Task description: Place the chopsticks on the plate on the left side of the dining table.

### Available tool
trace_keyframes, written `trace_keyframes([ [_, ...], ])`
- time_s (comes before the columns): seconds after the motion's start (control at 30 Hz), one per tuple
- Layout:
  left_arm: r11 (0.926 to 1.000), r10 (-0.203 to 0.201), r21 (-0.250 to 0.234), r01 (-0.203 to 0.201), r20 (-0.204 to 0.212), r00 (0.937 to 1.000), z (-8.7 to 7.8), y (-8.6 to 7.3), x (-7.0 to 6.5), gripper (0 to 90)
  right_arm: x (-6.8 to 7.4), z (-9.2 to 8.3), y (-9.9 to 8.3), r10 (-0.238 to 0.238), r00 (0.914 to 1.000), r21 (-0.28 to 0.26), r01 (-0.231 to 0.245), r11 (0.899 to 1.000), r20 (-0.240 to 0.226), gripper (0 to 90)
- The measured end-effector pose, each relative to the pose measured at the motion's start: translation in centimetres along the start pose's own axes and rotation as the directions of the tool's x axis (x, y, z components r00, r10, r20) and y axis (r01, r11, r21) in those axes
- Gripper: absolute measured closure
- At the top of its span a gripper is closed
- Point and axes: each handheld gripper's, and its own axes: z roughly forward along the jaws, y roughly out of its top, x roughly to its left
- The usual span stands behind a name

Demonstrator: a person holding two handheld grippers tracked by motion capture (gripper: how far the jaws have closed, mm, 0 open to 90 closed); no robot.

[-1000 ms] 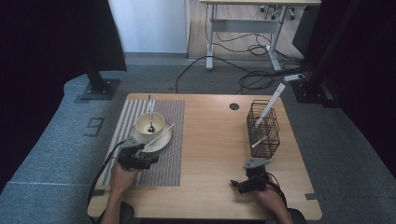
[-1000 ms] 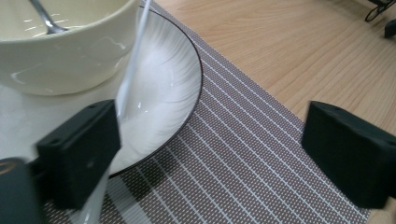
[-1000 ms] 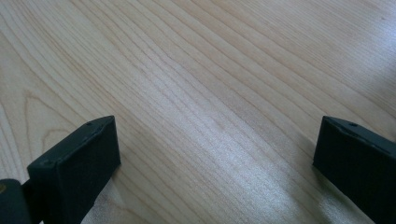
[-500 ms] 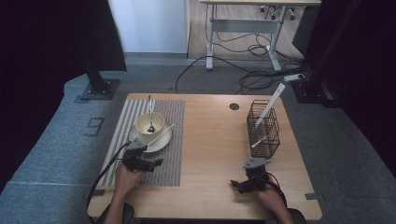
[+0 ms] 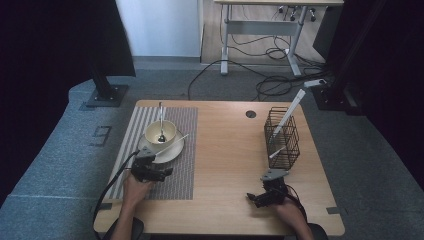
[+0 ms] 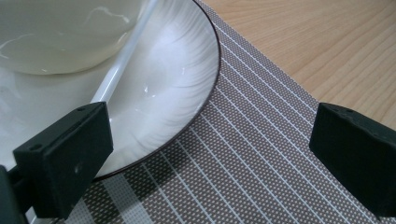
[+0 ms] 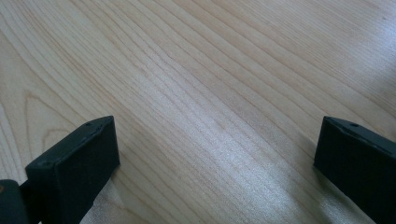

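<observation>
- The left gripper point(image 5: 159, 171) sits low over the striped placemat point(image 5: 177, 172), just at the near rim of the white plate point(image 5: 176, 148); its jaws are spread wide with nothing between them
- In the left gripper view the plate's dark-edged rim point(image 6: 205, 88) curves between the two jaws, and a white chopstick point(image 6: 122, 56) lies on the plate, running down towards the left jaw
- The cream bowl point(image 5: 160, 133) stands on the plate, with a spoon point(image 5: 161, 125) leaning inside it
- In the high view the chopstick point(image 5: 172, 143) rests slanted across the plate's right side, one end past the rim
- The right gripper point(image 5: 261, 197) rests on the bare wooden table point(image 5: 225, 150) near the front edge, well apart from the plate; its jaws are also released, over plain wood point(image 7: 210, 116)
- A black wire basket point(image 5: 281, 138) stands near the table's right side, holding two more white sticks
</observation>
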Motion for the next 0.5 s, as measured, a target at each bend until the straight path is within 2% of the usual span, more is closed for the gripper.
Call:
trace_keyframes([
  [0.27, 0.9998, -0.02, -0.005, 0.02, -0.023, 0.9995, 0.4, 0.1, 0.9, 0.0, 0.0, 0.0, 0.0, 0.0, 1.0, 0.0, 0.0, 1.0, -0.001, 0.0],
  [0.5, 0.9997, -0.023, -0.005, 0.023, -0.036, 0.9991, 0.7, 0.1, 1.4, 0.0, 0.0, 0.0, 0.0, -0.001, 1.0, 0.0, 0.001, 1.0, -0.001, 0.0],
])
